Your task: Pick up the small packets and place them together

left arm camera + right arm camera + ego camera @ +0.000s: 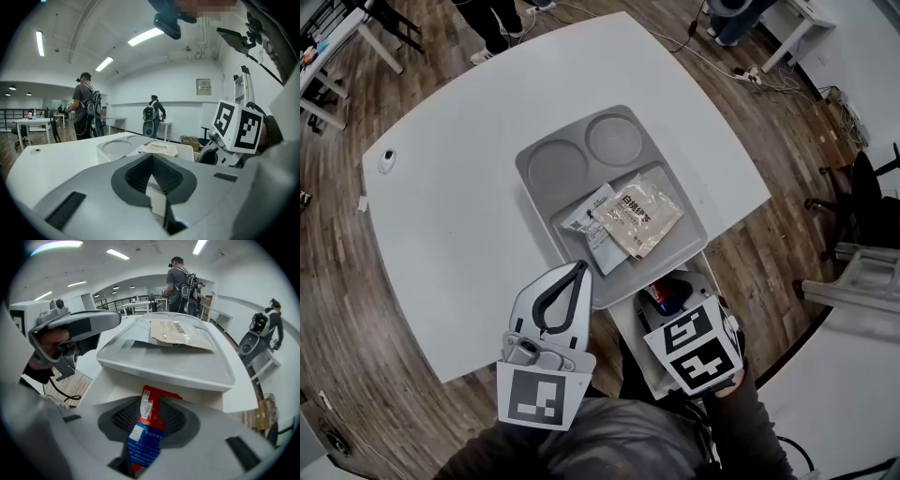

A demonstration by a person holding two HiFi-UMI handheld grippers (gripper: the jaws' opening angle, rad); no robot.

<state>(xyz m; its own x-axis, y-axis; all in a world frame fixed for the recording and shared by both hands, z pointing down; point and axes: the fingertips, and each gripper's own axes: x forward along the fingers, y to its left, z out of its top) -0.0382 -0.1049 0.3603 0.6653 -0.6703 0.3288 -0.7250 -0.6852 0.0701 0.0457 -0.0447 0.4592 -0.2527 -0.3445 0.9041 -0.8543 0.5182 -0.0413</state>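
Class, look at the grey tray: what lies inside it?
A beige packet lies partly on a white packet in the tray's large compartment. The white packet's covered part cannot be seen.

Bright, even light from ceiling strips (145, 36) above the table (459, 187); shadows on it soft. Heavy fisheye warp at edges, near foreground blurred.

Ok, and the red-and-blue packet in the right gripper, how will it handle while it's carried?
Probably light and floppy: the red-and-blue packet looks thin and flat where the right gripper pinches it. Its printed film looks smooth, so it may be slippery and could slide out if the grip loosens. Being flat, it is unlikely to roll.
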